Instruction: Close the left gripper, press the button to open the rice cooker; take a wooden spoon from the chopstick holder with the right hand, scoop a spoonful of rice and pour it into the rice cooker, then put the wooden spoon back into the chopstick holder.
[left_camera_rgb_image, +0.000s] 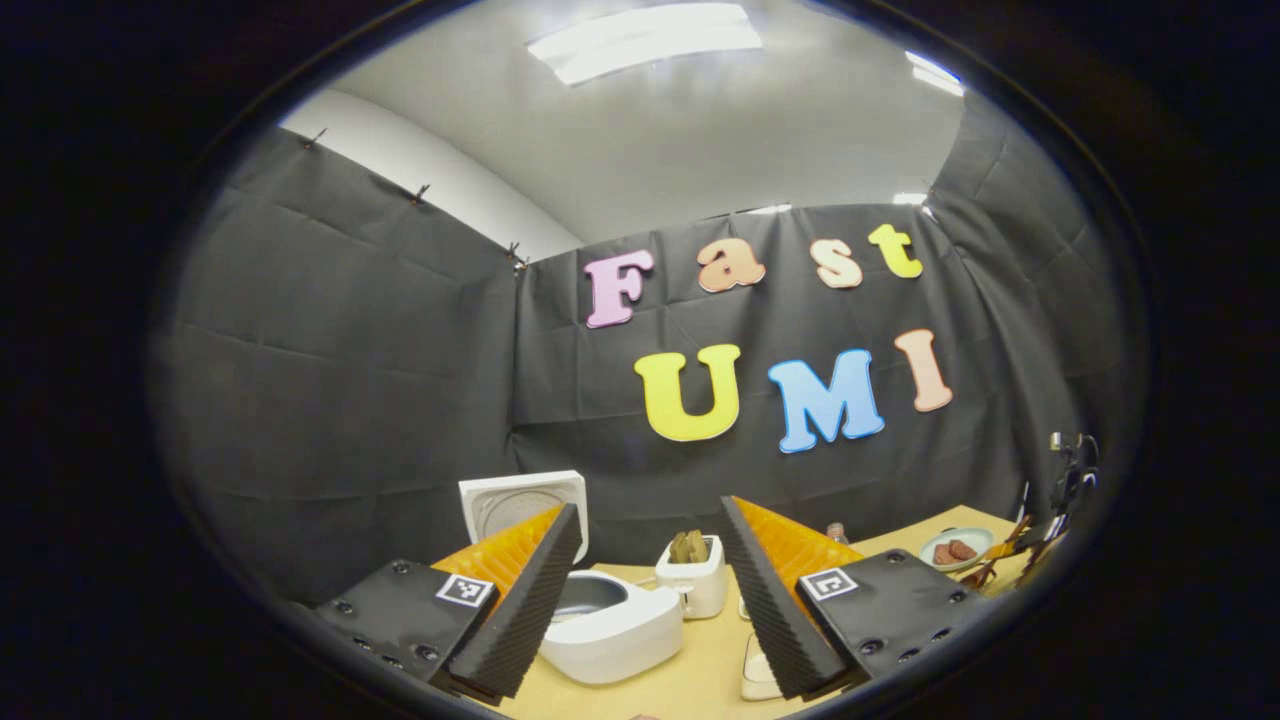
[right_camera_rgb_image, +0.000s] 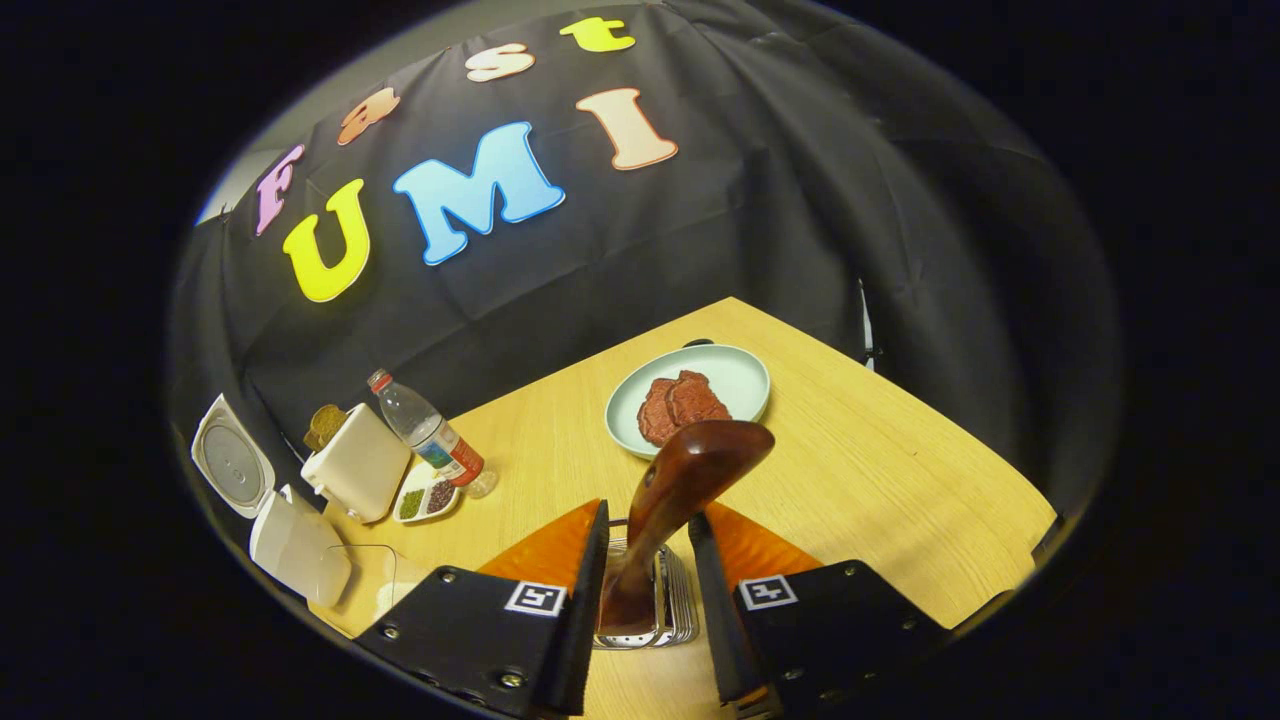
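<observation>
Right tool (right_camera_rgb_image: 648, 585): we see its fingers spread either side of the wooden spoon (right_camera_rgb_image: 680, 500), upright in the chopstick holder (right_camera_rgb_image: 660, 600) at the counter's (right_camera_rgb_image: 880, 480) near edge; contact unclear; left tool (left_camera_rgb_image: 650, 600) released, rice cooker (left_camera_rgb_image: 605, 625) lid up.

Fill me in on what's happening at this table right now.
A person works two handheld grippers. The right gripper has the wooden spoon between its fingers, its lower end in the chopstick holder; contact isn't clear. The left gripper is open, hovering near the rice cooker, whose lid is up. A toaster and plate sit nearby.
</observation>
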